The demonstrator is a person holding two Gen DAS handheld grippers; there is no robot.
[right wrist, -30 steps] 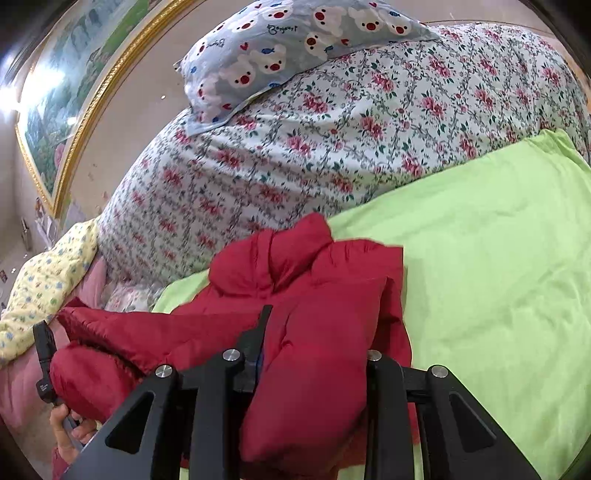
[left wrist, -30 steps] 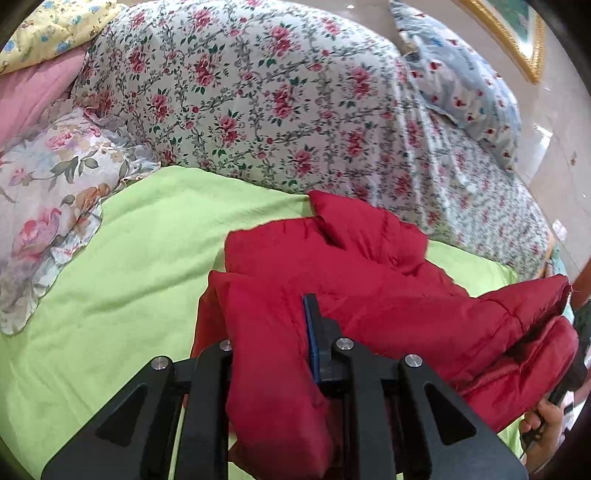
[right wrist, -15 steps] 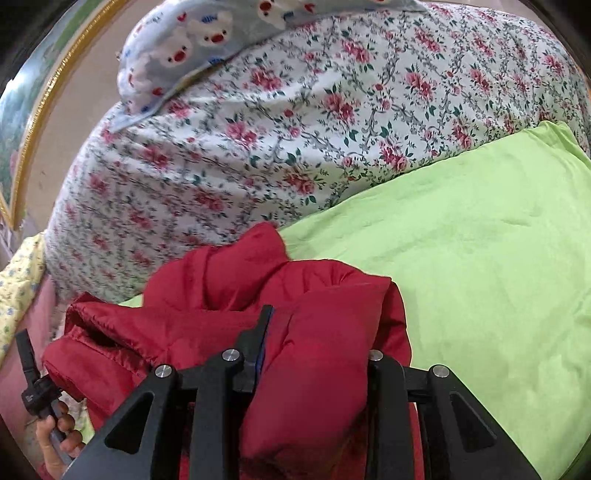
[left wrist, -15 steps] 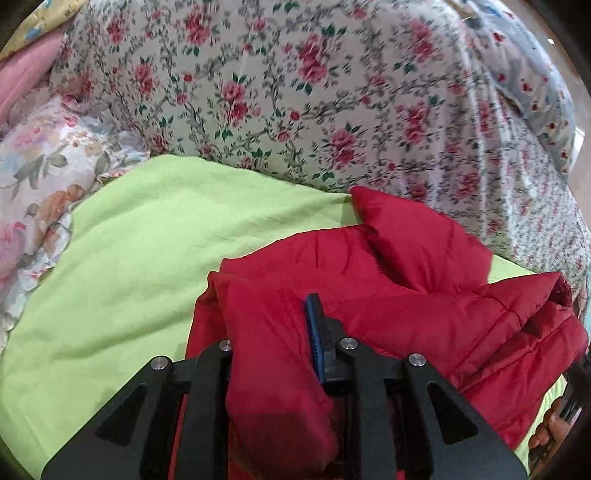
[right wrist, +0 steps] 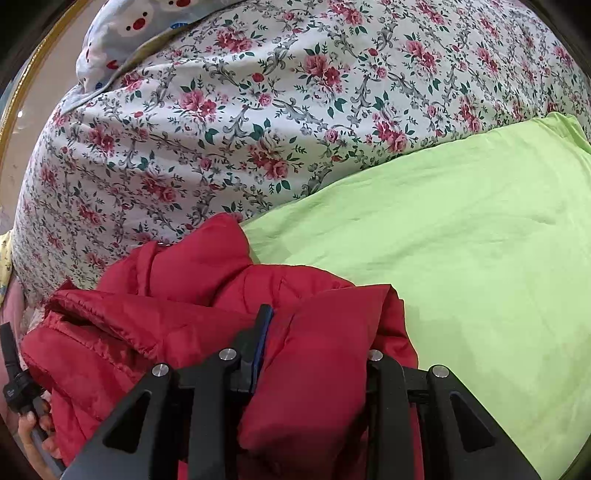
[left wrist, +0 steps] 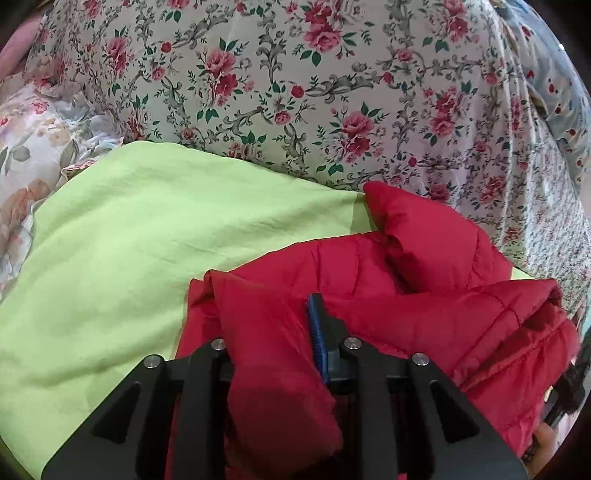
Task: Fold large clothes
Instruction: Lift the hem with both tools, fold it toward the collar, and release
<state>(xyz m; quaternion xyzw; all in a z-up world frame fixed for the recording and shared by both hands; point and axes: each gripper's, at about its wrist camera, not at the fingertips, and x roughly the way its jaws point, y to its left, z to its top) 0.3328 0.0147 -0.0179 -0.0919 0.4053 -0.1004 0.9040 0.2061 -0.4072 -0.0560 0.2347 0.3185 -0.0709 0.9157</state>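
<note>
left wrist view: the red jacket [left wrist: 388, 280] is a puffy, quilted garment with stitched channels and a slight sheen, bunched in thick folds from 6 o'clock out to 3 o'clock. it lies on the lime green sheet [left wrist: 129, 240] of the bed, its far tip at about 1 o'clock touching the floral duvet [left wrist: 295, 92] heaped behind. a fat fold of it fills the left gripper [left wrist: 273, 332]; the blue-padded right finger [left wrist: 318, 336] lies against the cloth and the other finger is hidden under it. the jaws have just been opening a little, with the fold between them and held. a pale floral pillow [left wrist: 26, 147] sits at 9 o'clock. at 4 o'clock the right gripper's handle [left wrist: 569, 387] shows at the jacket's far end.

right wrist view: the same jacket [right wrist: 184, 317] spreads from 6 to 9 o'clock, a hemmed open edge gaping at 9 o'clock. the right gripper [right wrist: 314, 339] is clamped on a plump fold at the near edge, a blue pad [right wrist: 261, 347] pressing its left side. green sheet [right wrist: 461, 240] fills 3 o'clock, the duvet [right wrist: 258, 110] 12 o'clock, with a bear-print pillow [right wrist: 122, 33] on top at 11. a hand [right wrist: 33, 435] holds the left gripper's handle at 8 o'clock.
</note>
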